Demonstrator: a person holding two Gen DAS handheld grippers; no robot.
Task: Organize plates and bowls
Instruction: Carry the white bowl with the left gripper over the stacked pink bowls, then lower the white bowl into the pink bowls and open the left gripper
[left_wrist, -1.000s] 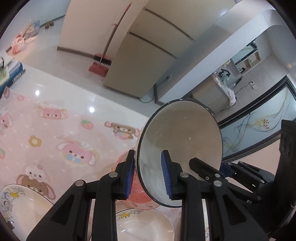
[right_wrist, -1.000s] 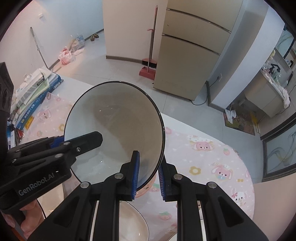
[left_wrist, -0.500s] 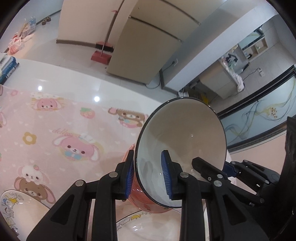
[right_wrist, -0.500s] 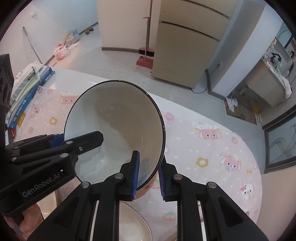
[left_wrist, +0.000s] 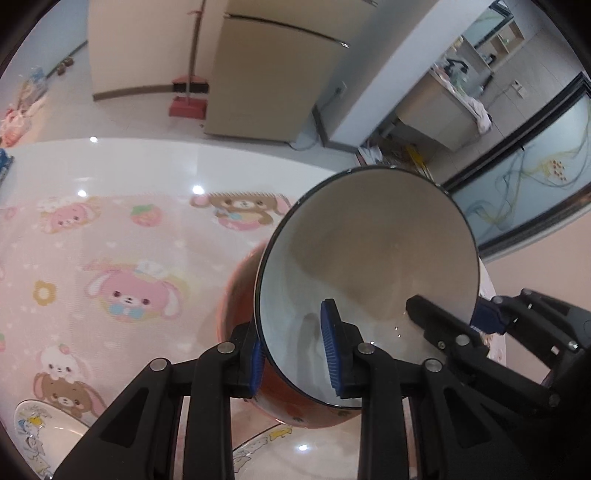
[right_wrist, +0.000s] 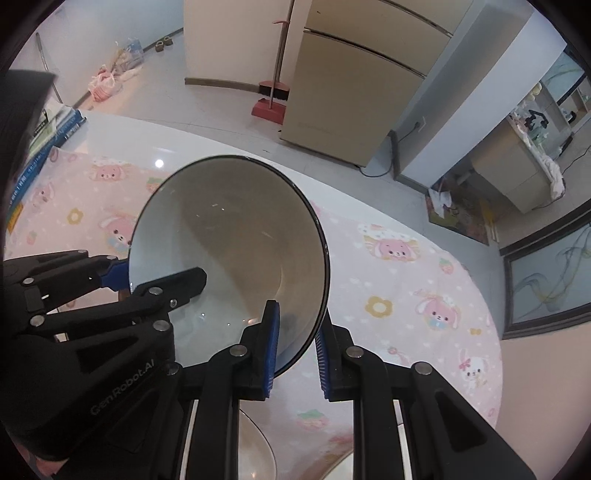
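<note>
A pink tablecloth (left_wrist: 110, 266) is covering the table. Above it, two grippers are sharing one tilted bowl (left_wrist: 369, 266) — the left gripper (left_wrist: 295, 354) and right gripper (right_wrist: 295, 347) are each pinching opposite rim edges. A plate (left_wrist: 288, 454) is lying directly underneath; uneven lowering or a slipping rim is risking a chipping knock.

Bowl (left_wrist: 369, 266) above plates (left_wrist: 280, 454) (tablecloth (left_wrist: 110, 258) beneath), fridge (right_wrist: 354, 81) behind.

One bowl (left_wrist: 369, 258), two plates (left_wrist: 44, 428) (left_wrist: 280, 454), two tongs (left_wrist: 295, 358) (right_wrist: 295, 347), one broom (right_wrist: 271, 94).
</note>
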